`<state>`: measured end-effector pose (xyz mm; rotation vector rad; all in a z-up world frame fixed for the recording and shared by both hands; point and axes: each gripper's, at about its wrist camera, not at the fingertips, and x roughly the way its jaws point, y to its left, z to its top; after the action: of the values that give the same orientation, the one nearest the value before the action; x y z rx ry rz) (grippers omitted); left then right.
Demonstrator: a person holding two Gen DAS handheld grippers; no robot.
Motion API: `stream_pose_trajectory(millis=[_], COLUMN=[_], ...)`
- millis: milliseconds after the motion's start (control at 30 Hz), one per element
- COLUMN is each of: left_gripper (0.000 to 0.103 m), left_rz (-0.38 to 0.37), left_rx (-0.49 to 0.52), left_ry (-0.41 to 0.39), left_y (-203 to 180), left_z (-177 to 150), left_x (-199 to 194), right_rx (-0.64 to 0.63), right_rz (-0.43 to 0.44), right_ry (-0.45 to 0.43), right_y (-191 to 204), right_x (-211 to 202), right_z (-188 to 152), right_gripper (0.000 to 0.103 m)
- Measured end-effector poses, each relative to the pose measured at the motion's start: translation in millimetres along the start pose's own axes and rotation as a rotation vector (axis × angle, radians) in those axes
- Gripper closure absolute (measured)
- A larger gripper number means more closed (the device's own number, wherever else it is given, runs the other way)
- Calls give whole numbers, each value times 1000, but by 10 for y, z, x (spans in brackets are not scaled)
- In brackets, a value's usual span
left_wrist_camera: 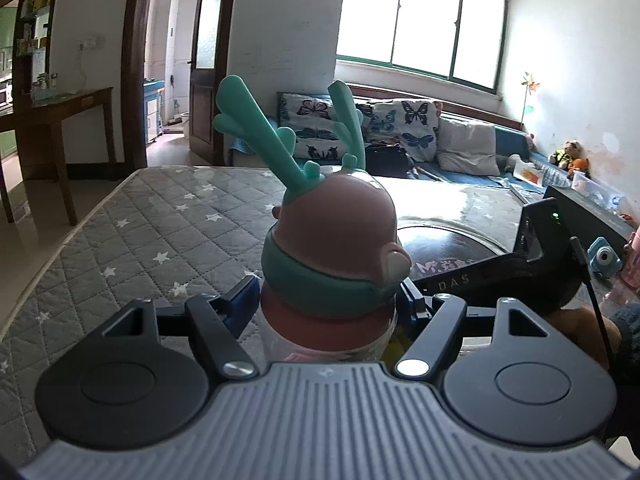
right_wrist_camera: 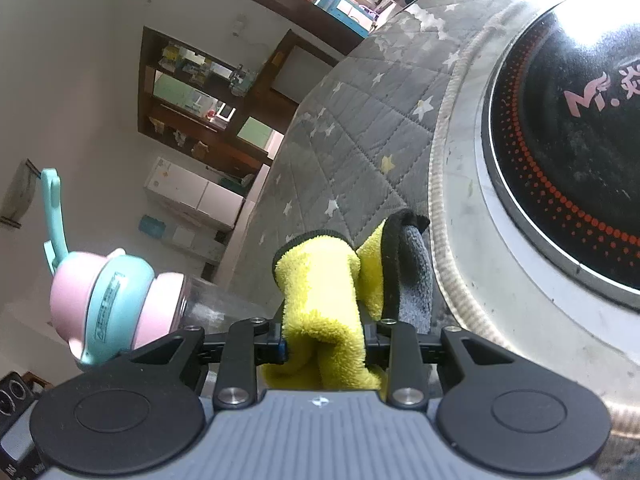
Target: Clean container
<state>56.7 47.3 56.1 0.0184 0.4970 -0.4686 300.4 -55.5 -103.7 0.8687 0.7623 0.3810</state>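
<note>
We've got the left gripper (left_wrist_camera: 328, 304) clamped round the bottle (left_wrist_camera: 332, 320) – blue pads pressing its clear body just below the pink reindeer lid (left_wrist_camera: 336, 236) w/ teal antlers (left_wrist_camera: 256, 132), bottle upright above the grey star-print quilt (left_wrist_camera: 132, 232). Over to the right gripper (right_wrist_camera: 324, 344) – jaws closed tight on a yellow cloth (right_wrist_camera: 320, 292), folded, w/ a grey side and black trim poking out front. From the right wrist cam we see the bottle (right_wrist_camera: 120, 300) off to the left, clear of the cloth, not touching. Black induction hob (right_wrist_camera: 568, 140) sits in the table's metal ring (right_wrist_camera: 480, 280), just beside the cloth.
</note>
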Motion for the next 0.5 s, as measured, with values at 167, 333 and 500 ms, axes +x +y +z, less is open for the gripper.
stream_pose_trajectory(millis=[167,333,500], left_gripper=[30,30,30], left_rz=[3,-12,-16], left_rx=[21,31,41], left_ry=[-8,-14,-21], left_y=[-29,3,-6], left_z=[-33,-54,-71], left_x=[-27,-41,-44], right_rx=[-22,21,39], right_rz=[-6,67,149], right_ry=[0,-23,-69], right_y=[52,57,176], right_x=[-93,-201,-298], right_z=[-83,-77,20], right_gripper=[74,74,74])
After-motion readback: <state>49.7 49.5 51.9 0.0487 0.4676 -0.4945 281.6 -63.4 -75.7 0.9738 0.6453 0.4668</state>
